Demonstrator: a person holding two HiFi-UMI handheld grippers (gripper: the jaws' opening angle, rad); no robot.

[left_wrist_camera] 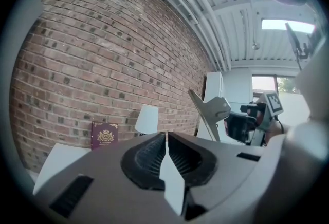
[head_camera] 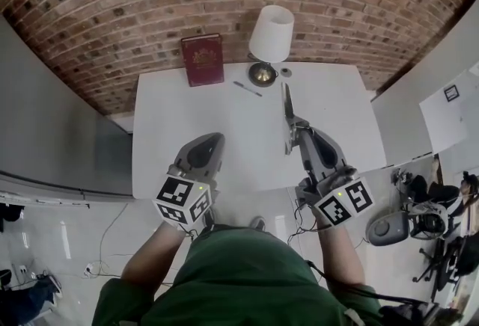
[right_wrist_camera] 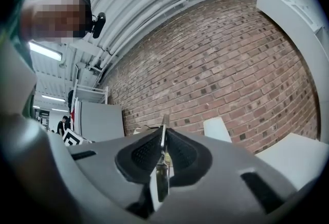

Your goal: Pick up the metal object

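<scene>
No legible words or numbers anywhere. On the cover of the red book (head_camera: 202,59), a gold crest (left_wrist_camera: 105,134) with a line of gold lettering beneath, too small to read. On the left cube (head_camera: 182,200) and the right cube (head_camera: 344,203), only black-and-white square markers, no letters or digits. On the white sheet (head_camera: 451,104) at the right edge, one small dark square mark, unreadable.
</scene>
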